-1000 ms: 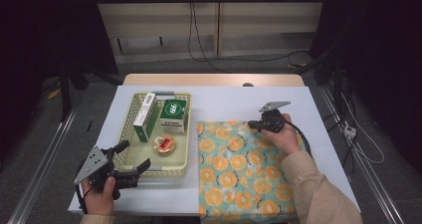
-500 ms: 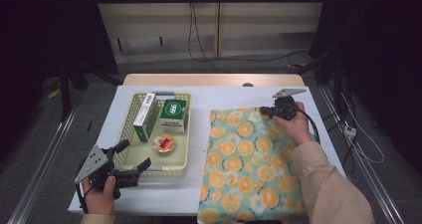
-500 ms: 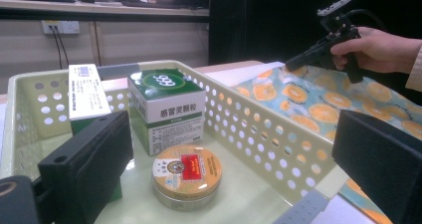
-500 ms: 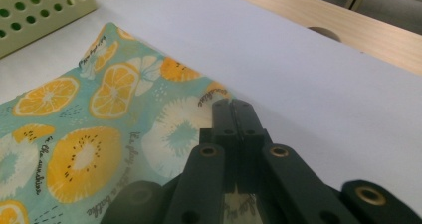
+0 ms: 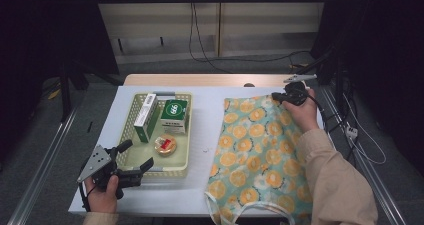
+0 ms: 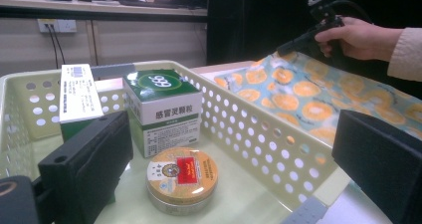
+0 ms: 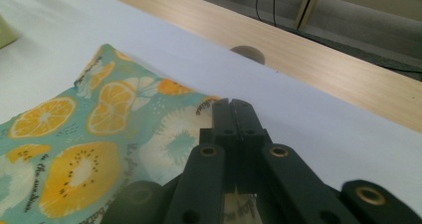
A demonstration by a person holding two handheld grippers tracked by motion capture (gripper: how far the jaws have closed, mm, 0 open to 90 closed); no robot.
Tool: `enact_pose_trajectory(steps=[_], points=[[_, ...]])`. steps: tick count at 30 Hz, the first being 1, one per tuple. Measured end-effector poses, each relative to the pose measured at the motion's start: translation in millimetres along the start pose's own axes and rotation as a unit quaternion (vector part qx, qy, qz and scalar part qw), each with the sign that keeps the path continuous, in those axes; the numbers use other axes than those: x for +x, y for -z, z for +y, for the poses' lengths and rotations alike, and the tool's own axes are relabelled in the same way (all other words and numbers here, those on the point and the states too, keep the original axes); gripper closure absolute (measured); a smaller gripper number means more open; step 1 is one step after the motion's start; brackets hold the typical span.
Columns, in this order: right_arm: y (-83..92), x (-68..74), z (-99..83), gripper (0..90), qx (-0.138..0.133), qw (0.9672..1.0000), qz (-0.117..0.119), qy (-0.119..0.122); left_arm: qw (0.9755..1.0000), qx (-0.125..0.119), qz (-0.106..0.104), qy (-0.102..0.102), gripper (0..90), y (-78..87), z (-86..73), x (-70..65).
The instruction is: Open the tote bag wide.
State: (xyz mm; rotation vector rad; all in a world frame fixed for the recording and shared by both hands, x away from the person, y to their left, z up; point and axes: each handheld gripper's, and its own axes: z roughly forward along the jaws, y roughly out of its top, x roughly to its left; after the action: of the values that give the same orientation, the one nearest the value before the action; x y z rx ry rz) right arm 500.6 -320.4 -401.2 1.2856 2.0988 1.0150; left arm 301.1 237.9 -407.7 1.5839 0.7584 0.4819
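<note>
A: Where is the orange-slice print cloth bag (image 5: 260, 150) in the high view?

B: It lies flat on the white table cover (image 5: 205, 135), filling the right half of the frame from the upper middle down to the bottom edge, where its loop handle (image 5: 250, 210) hangs over the table's near side.

A: And the right gripper (image 5: 276, 98)?

B: Upper right of the high view, at the bag's far corner. In the right gripper view its two black jaws are pressed together, tips at the hem of the printed cloth (image 7: 99, 134), and the corner of the bag is pinched between them. The person's beige sleeve (image 5: 335, 180) runs down to the lower right.

A: The left gripper (image 5: 136, 156)?

B: Lower left of the high view, in the person's hand, jaws standing wide apart. They straddle the near wall of the pale yellow perforated basket (image 5: 186, 150), one jaw inside and one outside, gripping nothing.

A: What is inside the basket?

B: In the left gripper view, a round tin with a gold and red lid (image 6: 182, 176) at lower centre, a green and white medicine box marked 999 (image 6: 164, 109) behind it, and a taller green and white box (image 6: 78, 94) at left, leaning on it.
</note>
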Motion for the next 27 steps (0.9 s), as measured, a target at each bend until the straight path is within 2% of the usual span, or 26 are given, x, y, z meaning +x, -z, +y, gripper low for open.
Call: enact_pose_trajectory(steps=[7,10,11,13,15,18,20,22,23,25,27], points=[[-9.8,-14.4,16.4,90.0,-0.012,0.9990,-0.041,-0.015,1.0000,-0.002,0.002,0.000,2.4,-0.3,1.0,-0.1],[-14.7,-18.5,20.4,90.0,-0.018,0.9985,-0.046,-0.022,1.0000,-0.003,0.003,0.000,2.4,-0.8,1.0,0.1],[-17.2,-18.9,20.3,90.0,-0.015,0.9988,-0.040,-0.024,1.0000,-0.003,0.003,0.000,2.4,-0.9,1.1,0.2],[-20.9,-18.4,18.9,90.0,-0.007,0.9987,-0.048,-0.013,1.0000,-0.002,0.003,0.000,2.4,-1.5,1.2,0.8],[-23.5,-18.3,15.9,90.0,-0.009,0.9989,-0.039,-0.023,1.0000,-0.002,0.003,-0.001,2.4,-2.3,1.4,1.7],[-25.2,-16.6,12.0,77.1,-0.016,0.9987,-0.033,-0.036,1.0000,0.000,0.003,0.001,2.4,-2.2,0.8,2.2],[-24.0,-13.1,10.6,67.2,-0.021,0.9984,-0.041,-0.032,1.0000,0.000,0.003,0.002,2.4,-2.4,0.5,2.4],[-21.4,-8.1,8.5,61.3,-0.027,0.9986,-0.020,-0.040,1.0000,0.001,0.002,-0.001,2.4,-3.1,0.9,2.0],[-19.3,-4.0,7.4,57.9,-0.027,0.9989,-0.018,-0.035,1.0000,0.000,0.000,0.000,2.4,-3.6,1.0,1.8],[-14.5,4.8,3.4,55.2,-0.028,0.9990,0.010,-0.034,1.0000,0.003,-0.005,0.001,2.4,-5.0,1.5,2.3],[-7.8,15.0,-1.9,50.6,-0.030,0.9987,0.026,-0.032,1.0000,0.001,-0.005,0.004,2.4,-5.6,1.3,3.2]])
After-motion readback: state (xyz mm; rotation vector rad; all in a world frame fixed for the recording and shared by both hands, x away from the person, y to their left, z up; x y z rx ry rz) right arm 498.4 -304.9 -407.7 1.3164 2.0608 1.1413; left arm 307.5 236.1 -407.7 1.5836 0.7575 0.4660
